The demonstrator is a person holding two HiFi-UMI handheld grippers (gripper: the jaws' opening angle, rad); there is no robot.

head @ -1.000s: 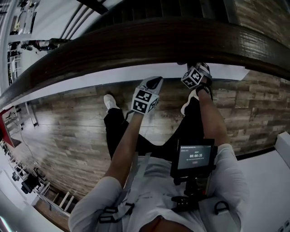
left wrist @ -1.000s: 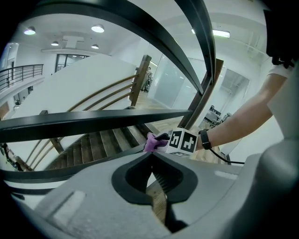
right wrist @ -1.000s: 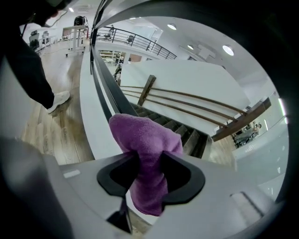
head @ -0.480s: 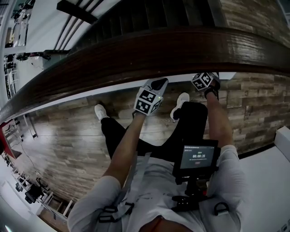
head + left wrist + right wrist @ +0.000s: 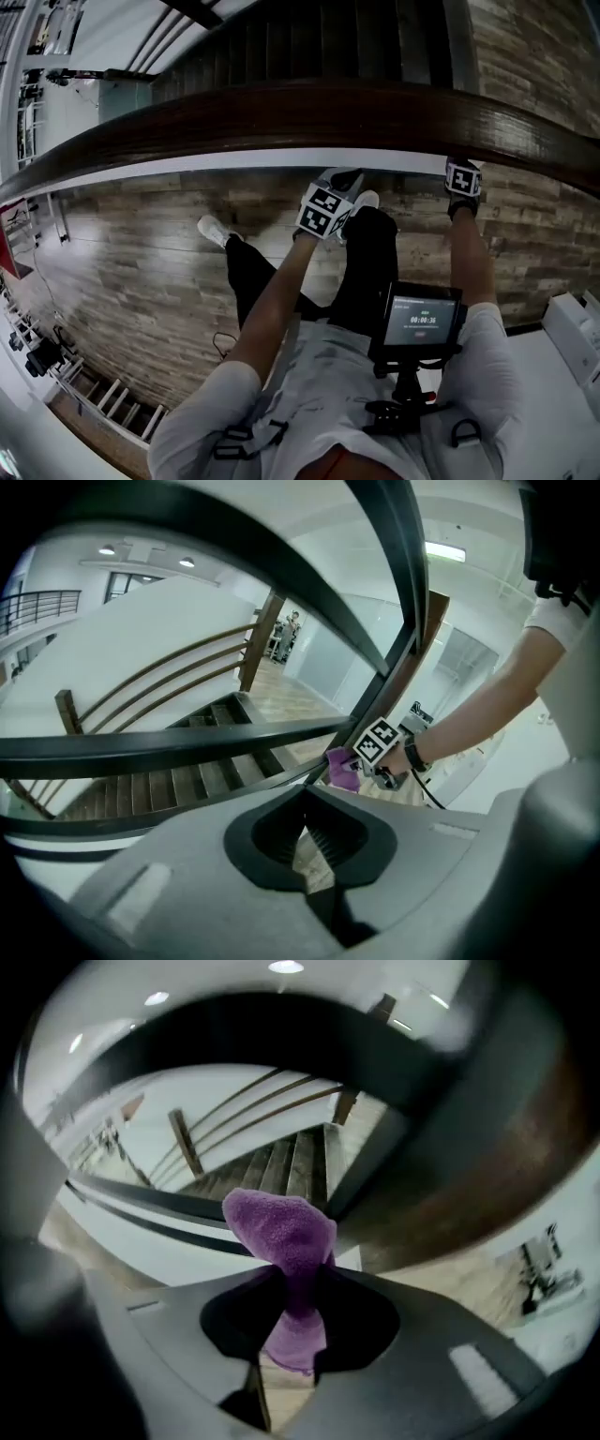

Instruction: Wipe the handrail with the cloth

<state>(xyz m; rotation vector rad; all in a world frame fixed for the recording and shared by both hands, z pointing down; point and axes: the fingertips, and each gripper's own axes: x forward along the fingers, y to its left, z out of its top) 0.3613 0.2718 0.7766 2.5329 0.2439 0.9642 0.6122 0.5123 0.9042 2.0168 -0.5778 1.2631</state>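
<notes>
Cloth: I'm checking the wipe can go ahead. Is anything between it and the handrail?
Nothing visible. The purple cloth is pinched in the right gripper, whose jaws have just closed on it, close beside the brown handrail; no object shows between them.

A fleecy purple cloth (image 5: 281,1232) stands bunched, pinched between jaws, near the glossy dark-brown curving wooden handrail (image 5: 281,112).

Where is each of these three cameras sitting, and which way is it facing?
Head view: on the person's head, looking steeply down over the handrail; shows both forearms, legs, left gripper, right gripper.
Left gripper view: rides that gripper, facing the stairs; its empty jaws and the right forearm show.
Right gripper view: rides that gripper, facing the stairs; its jaws, just closing, pinch the purple cloth.
Shared: both gripper views show that cloth.
</notes>
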